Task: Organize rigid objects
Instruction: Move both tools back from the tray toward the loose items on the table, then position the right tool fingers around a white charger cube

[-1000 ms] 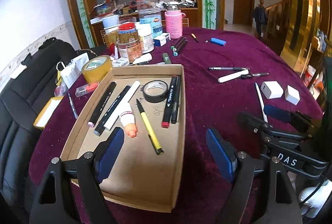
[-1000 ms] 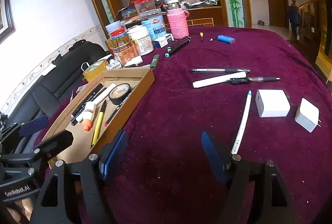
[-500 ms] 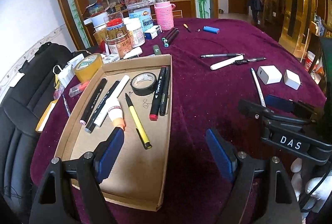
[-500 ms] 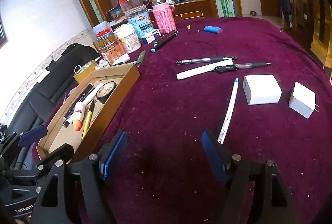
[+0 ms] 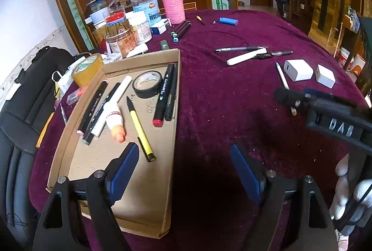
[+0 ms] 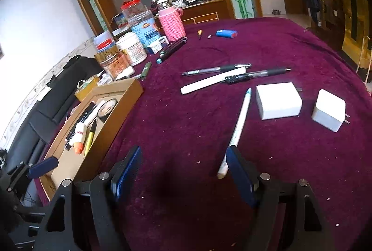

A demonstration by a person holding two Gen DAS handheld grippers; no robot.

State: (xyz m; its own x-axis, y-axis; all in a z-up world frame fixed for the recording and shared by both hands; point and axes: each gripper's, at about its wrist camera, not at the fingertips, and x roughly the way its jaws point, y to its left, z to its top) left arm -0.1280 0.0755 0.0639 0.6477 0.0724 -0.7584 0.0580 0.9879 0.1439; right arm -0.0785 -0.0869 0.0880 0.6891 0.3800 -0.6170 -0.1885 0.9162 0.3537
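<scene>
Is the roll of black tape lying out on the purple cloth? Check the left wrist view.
No, the roll of black tape lies inside the cardboard tray, between the white marker and the red-capped marker.

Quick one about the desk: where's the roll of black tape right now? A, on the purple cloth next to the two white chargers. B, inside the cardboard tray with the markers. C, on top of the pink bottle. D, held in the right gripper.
B: the roll of black tape lies flat inside the cardboard tray, between the white marker and the red-tipped marker.
</scene>
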